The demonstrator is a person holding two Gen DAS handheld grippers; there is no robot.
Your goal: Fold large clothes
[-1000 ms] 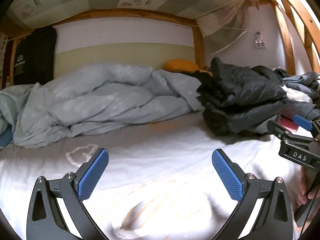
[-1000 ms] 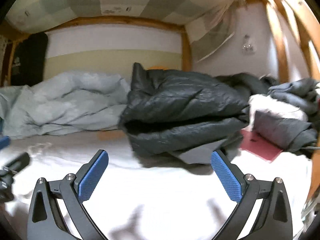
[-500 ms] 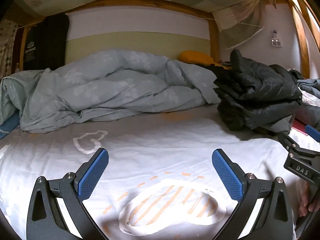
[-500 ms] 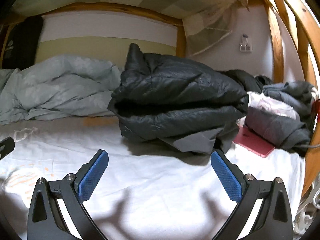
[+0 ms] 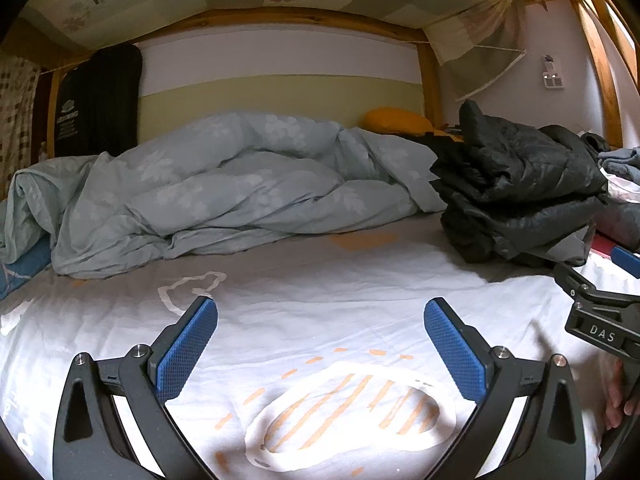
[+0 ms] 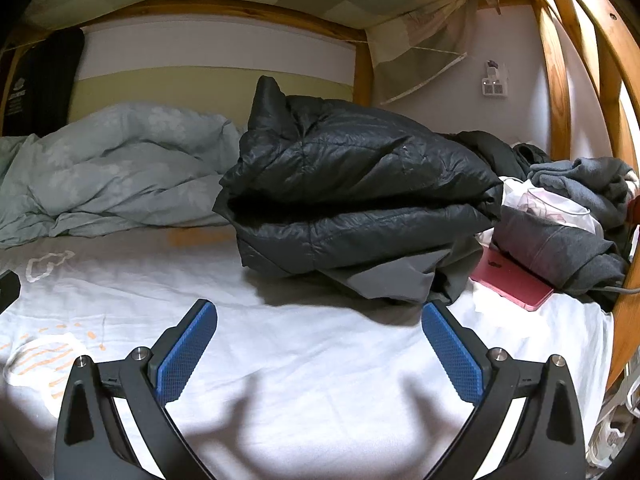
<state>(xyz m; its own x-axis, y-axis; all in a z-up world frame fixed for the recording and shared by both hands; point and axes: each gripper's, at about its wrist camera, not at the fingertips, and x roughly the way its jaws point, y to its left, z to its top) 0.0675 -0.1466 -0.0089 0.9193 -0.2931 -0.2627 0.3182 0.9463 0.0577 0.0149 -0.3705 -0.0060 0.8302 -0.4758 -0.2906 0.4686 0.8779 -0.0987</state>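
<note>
— Lying where, the black puffer jacket [image 6: 352, 196]?

— Sitting folded in a thick bundle on the white sheet [image 6: 320, 360], at about twelve o'clock from the right gripper [image 6: 319, 354], slightly toward one. Resting well apart from the blue pads [image 6: 186, 354], nothing touching.

— And from the other side?

— Showing at two o'clock of the left gripper [image 5: 320, 354], the same jacket [image 5: 516, 184], further off again. Pressing against the grey-green duvet [image 5: 224, 188] heaped at eleven to twelve o'clock (an orange pillow [image 5: 394, 120] peeking over behind it).

— Holding anything, either tool?

— Holding nothing. Standing spread wide, both pairs of jaws, only bare sheet lying between the pads. Hovering over an orange-striped print [image 5: 344, 404] on the left side.

— Anything else near the jacket?

— Lying at three o'clock of it in the right view: a pink flat item [image 6: 512, 276], partly tucked under a pile of grey clothes [image 6: 560, 236]. Trailing out under the jacket's front edge, a flap of grey fabric [image 6: 392, 276] (part of the jacket or a separate garment, not telling which).

— And the right tool, appearing in the left view?

— Poking in at three to four o'clock, black frame marked DAS [image 5: 600, 320], beside a bit of hand [image 5: 618, 396] at the edge.
</note>
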